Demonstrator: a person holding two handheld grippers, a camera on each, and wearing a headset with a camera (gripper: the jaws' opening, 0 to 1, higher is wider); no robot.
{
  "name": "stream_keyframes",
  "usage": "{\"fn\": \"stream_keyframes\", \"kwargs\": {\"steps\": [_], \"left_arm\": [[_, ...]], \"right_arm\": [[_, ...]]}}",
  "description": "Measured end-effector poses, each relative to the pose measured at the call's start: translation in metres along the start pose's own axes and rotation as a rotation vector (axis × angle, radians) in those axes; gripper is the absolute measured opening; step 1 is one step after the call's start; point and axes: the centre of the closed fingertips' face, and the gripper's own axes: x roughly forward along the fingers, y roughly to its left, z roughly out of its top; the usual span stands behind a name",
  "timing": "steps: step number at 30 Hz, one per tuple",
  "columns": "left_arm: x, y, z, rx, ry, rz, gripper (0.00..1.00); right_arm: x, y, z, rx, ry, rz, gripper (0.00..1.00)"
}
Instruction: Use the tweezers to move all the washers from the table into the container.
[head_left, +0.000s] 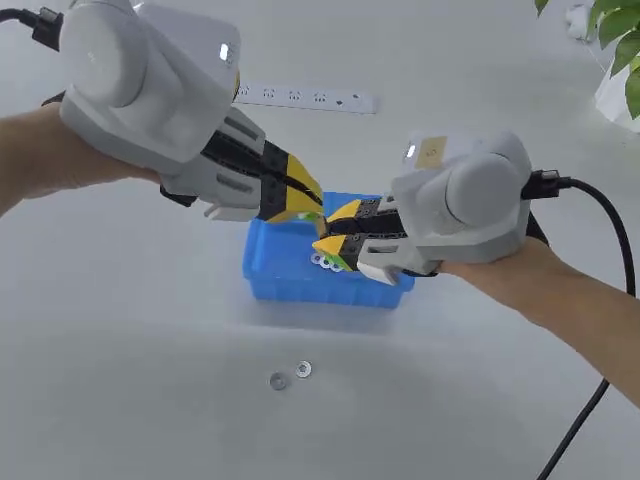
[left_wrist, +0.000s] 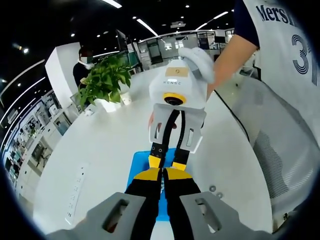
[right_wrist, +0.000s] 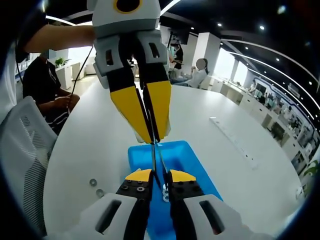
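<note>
A blue container (head_left: 290, 285) sits mid-table with several washers (head_left: 325, 262) in it. Two more washers (head_left: 279, 380) lie on the white table in front of it. Above the container my grippers meet tip to tip. In the right gripper view, thin metal tweezers (right_wrist: 155, 155) run from the yellow tips of the left gripper (right_wrist: 152, 140) down into the jaws of my right gripper (right_wrist: 160, 180). Both are shut on the tweezers. In the head view the left gripper (head_left: 315, 200) comes in from the upper left and the right gripper (head_left: 322, 240) from the right.
A white power strip (head_left: 300, 97) lies behind the container. A potted plant (head_left: 615, 40) stands at the far right corner. The right gripper's black cable (head_left: 600, 230) trails off to the right. A seated person (right_wrist: 45, 85) is beside the table.
</note>
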Motion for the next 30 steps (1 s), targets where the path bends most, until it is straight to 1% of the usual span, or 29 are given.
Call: {"fn": "stream_keyframes", "kwargs": {"steps": [4, 7, 10, 12, 16, 17, 20, 22, 27, 30], "left_arm": [[-0.009, -0.008, 0.011, 0.02, -0.006, 0.009, 0.06], [-0.015, -0.016, 0.019, 0.036, -0.007, 0.013, 0.06], [-0.02, -0.025, 0.022, 0.041, -0.005, 0.011, 0.06], [-0.023, -0.03, 0.023, 0.046, -0.002, 0.01, 0.06], [-0.03, -0.041, 0.02, 0.042, 0.003, 0.011, 0.06], [-0.031, -0.044, 0.019, 0.038, 0.004, 0.01, 0.06], [-0.031, -0.054, 0.013, 0.03, 0.024, 0.003, 0.06], [-0.031, -0.06, 0.011, 0.022, 0.025, -0.002, 0.06], [-0.031, -0.07, 0.008, 0.001, 0.022, -0.007, 0.06], [-0.03, -0.075, 0.005, -0.01, 0.02, -0.011, 0.06]], "right_arm": [[-0.008, 0.007, 0.01, -0.019, -0.015, -0.005, 0.13], [-0.013, 0.016, 0.018, -0.026, -0.029, 0.001, 0.13], [-0.017, 0.023, 0.022, -0.033, -0.037, 0.004, 0.13], [-0.02, 0.028, 0.026, -0.04, -0.044, 0.007, 0.13], [-0.023, 0.04, 0.03, -0.043, -0.054, 0.018, 0.13], [-0.023, 0.043, 0.029, -0.047, -0.052, 0.022, 0.13], [-0.022, 0.056, 0.028, -0.052, -0.05, 0.042, 0.13], [-0.021, 0.064, 0.025, -0.048, -0.047, 0.054, 0.13], [-0.02, 0.079, 0.022, -0.046, -0.041, 0.078, 0.12], [-0.02, 0.086, 0.019, -0.041, -0.038, 0.086, 0.12]]}}
